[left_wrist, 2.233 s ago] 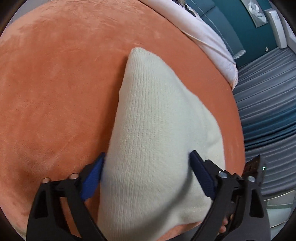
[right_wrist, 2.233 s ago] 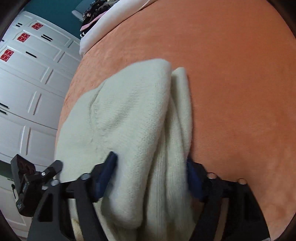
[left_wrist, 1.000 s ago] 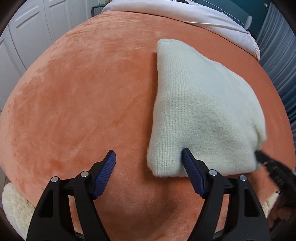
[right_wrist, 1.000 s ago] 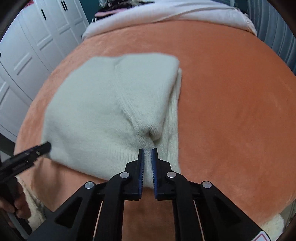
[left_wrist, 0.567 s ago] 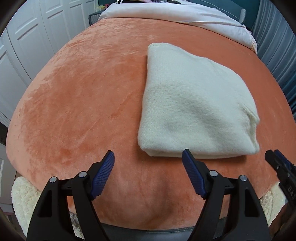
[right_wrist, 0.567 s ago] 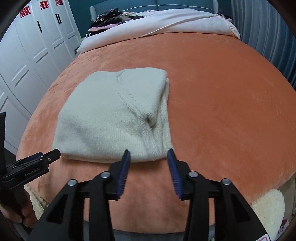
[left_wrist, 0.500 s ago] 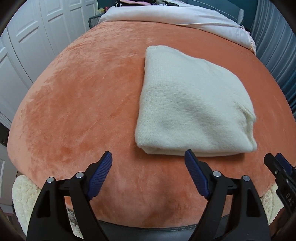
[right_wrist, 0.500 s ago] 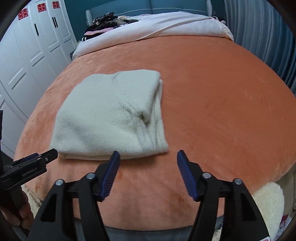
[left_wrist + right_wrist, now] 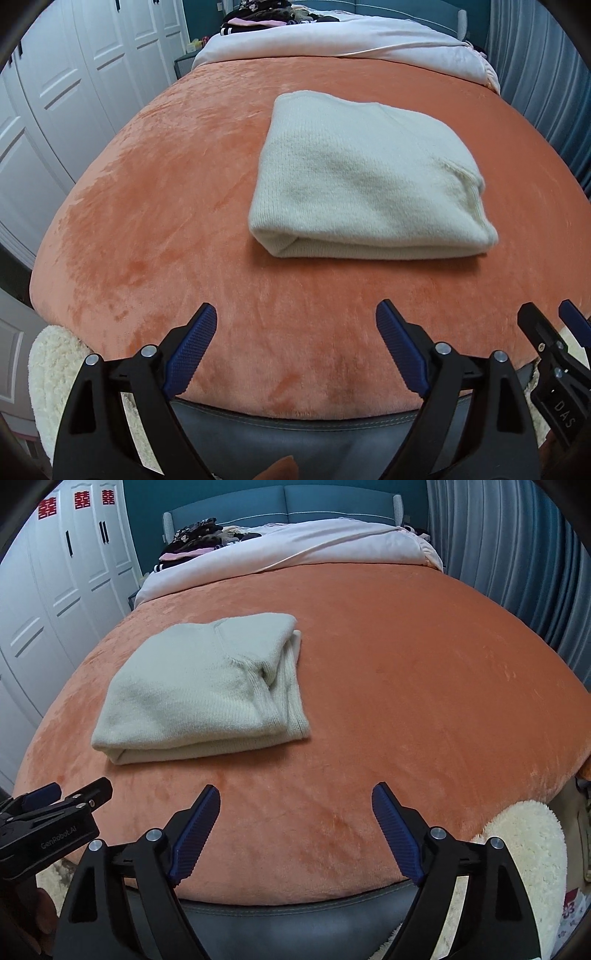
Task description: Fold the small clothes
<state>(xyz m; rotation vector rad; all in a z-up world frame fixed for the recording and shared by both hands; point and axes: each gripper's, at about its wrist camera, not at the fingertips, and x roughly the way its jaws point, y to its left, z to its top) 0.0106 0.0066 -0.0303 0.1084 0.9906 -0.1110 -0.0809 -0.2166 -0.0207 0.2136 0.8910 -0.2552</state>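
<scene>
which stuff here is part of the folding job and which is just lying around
Part of the job:
- cream sweater, folded, on the orange blanket
- left gripper, open, empty
- right gripper, open, empty

Just lying about:
- white duvet
- dark clothes pile near the headboard
- fluffy rug
- wardrobe doors

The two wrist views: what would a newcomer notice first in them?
First, the cream sweater, folded into a neat thick bundle, lying alone on the wide orange blanket that covers the bed. Next, the left gripper and the right gripper at the bottom of their views, both open, holding nothing, and apart from the sweater. Behind, white bedding lies at the head of the bed, with white wardrobe doors to the left.
</scene>
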